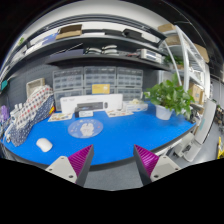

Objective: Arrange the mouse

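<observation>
The mouse lies on the table, ahead and left of the open, empty hand-held gripper. A round disc lies mid-table. The potted plant stands far right. Shelves run behind the table.

A blue table stretched across the scene, and near its middle lay a round clear plate-like object with a small pale dish just behind it. A leafy green plant stood in a blue pot at the table's far right, while a white box bearing something yellow on top sat along the back edge beside a patterned cloth at the left. Behind them rose a wall of small drawer units, with cluttered shelves above.
</observation>
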Tool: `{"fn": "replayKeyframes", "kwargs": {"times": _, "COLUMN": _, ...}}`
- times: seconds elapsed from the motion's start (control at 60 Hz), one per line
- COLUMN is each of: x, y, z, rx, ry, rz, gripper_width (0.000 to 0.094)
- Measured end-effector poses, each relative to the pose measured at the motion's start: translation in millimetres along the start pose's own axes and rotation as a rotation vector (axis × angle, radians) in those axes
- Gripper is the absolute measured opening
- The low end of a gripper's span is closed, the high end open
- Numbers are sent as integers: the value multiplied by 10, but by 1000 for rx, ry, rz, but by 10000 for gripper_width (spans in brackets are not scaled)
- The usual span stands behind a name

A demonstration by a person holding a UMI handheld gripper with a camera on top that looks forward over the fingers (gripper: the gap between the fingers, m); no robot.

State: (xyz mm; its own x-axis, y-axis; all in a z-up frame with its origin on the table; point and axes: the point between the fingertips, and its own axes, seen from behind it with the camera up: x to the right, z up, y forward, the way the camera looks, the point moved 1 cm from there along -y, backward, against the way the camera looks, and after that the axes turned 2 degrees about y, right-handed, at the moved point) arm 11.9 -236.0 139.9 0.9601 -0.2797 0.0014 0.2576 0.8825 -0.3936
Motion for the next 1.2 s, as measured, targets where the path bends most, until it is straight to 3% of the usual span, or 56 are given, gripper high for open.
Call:
{"fn": "replayKeyframes", "kwargs": {"times": 0.233, "x": -1182, "y": 54, "z": -916, "rx": -133, "ry": -55, "rz": 147, "gripper_width": 808}}
{"fn": "replayKeyframes", "kwargs": {"times": 0.517, "x": -2590, "y": 381, "z": -1171, "rx": -223, "ry": -146, "rz": 326, "gripper_width": 815}}
{"fn": "replayKeyframes", "kwargs": {"times": 0.867, "x": -3334, "y": 1187, "z": -1028, "rx": -310, "ry": -214, "rz": 342, "gripper_width": 821}}
{"fn": "replayKeyframes", "kwargs": {"times": 1.2, "x": -3351, "y": 1884, "z": -741, "rx": -343, "ry": -208, "rz": 216, "gripper_width": 799}}
